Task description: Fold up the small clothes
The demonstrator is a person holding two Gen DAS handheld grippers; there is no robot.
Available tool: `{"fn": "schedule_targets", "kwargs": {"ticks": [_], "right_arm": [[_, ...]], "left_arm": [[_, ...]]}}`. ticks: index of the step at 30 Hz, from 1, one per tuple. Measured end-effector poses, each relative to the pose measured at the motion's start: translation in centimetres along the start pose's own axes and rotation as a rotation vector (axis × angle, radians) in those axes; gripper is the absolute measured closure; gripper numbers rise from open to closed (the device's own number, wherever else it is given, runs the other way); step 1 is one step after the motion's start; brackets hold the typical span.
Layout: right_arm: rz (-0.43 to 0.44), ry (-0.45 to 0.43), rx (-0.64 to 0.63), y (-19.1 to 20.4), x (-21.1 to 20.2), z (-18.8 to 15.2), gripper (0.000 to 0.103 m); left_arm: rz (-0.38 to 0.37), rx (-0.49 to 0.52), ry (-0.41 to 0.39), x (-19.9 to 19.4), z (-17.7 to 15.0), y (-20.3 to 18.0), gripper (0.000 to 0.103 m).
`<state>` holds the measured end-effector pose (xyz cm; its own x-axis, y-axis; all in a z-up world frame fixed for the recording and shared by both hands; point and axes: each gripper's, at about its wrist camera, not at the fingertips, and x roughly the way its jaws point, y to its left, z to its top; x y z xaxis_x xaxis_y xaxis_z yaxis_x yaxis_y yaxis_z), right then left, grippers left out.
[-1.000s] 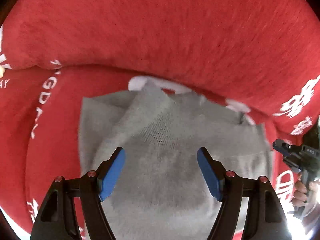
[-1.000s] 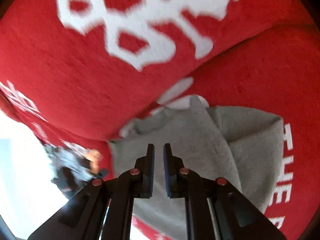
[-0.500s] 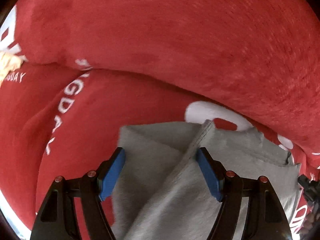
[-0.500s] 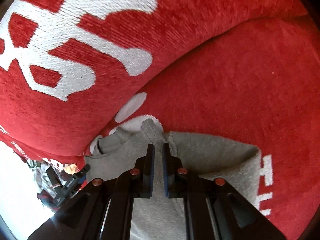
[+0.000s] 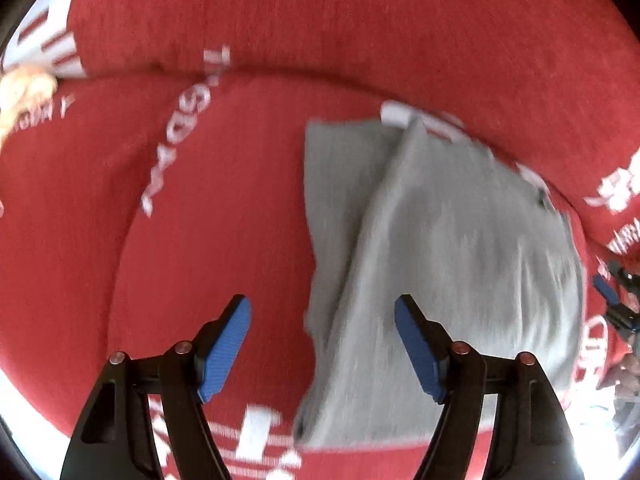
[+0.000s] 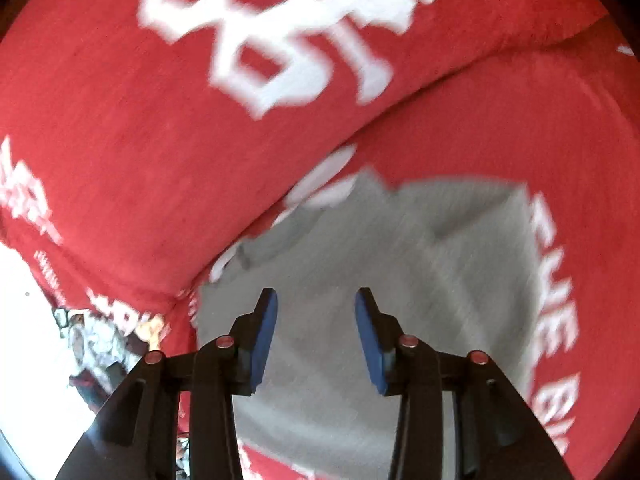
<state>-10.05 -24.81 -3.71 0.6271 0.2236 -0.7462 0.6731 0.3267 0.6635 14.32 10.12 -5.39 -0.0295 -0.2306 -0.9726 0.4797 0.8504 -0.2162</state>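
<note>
Grippers first, as we log them nearest the lens: the left gripper [image 5: 322,320] stands with its blue pads [image 5: 224,346] spread wide and nothing between them pressing; it is released, poised over the left edge of the grey garment [image 5: 440,264], one pad above bare red fabric, the other above the cloth

Next we enter the right gripper [image 6: 316,316], its jaws opening at this moment, blue pads [image 6: 370,340] apart with the grey garment [image 6: 400,280] lying beneath and between them but not pinched; we count it as let go. In the left view we also glimpse that same right gripper [image 5: 612,300] just past the garment's right edge

Grey garment: small knit piece, folded, one flap laid diagonally over the rest, lying flat on the red sofa seat [image 5: 208,240]. Its far edge sits close against the red back cushion [image 6: 140,140]

Beyond the garment we note white lettering [image 5: 176,136] on the seat to its left, and a large white emblem [image 6: 296,28] on the cushion behind it
</note>
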Motion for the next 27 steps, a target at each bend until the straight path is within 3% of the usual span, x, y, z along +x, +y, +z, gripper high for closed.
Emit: {"fn": "schedule_targets", "kwargs": {"ticks": [6,10,12,13,15,17,18,19,21,23,24,27], "right_arm": [[0.139,0.174,0.044,3.4,4.5,-10.4,0.058],[0.176,0.290,0.115,4.8,9.2,-17.2,0.058],[0.179,0.306,0.170,4.6,10.8,-19.5,0.058],[0.173,0.301,0.196,4.5,11.6,-20.7,0.058],[0.162,0.276,0.228,4.3,12.3,-21.9,0.058],[0.161,0.229,0.267,4.0,12.8,-22.6,0.058],[0.162,0.211,0.286,3.7,12.8,-22.7,0.058],[0.168,0.186,0.318,3.5,12.8,-22.8,0.058],[0.201,0.139,0.395,2.7,13.0,-22.9,0.059],[0.209,0.114,0.477,2.2,13.2,-22.5,0.089],[0.199,0.110,0.490,2.4,13.3,-22.4,0.095],[0.207,0.100,0.421,3.5,11.7,-21.2,0.095]], "left_arm": [[-0.135,0.005,0.098,0.0,-4.7,1.3,0.028],[-0.241,0.018,0.110,0.1,-5.7,1.6,0.028],[-0.286,0.048,0.105,0.0,-6.1,1.3,0.028],[-0.301,0.073,0.105,0.2,-6.2,1.2,0.033],[-0.316,0.104,0.120,0.6,-6.4,0.9,0.046],[-0.334,0.106,0.142,1.3,-6.0,0.9,0.047],[-0.344,0.104,0.150,1.6,-6.0,1.0,0.059],[-0.341,0.102,0.160,2.0,-5.9,1.1,0.078],[-0.338,0.098,0.169,2.3,-5.5,1.4,0.097],[-0.353,0.094,0.155,1.6,-5.6,1.9,0.097],[-0.352,0.107,0.143,1.0,-5.7,2.0,0.097],[-0.344,0.150,0.108,-0.7,-6.6,2.0,0.097]]}}
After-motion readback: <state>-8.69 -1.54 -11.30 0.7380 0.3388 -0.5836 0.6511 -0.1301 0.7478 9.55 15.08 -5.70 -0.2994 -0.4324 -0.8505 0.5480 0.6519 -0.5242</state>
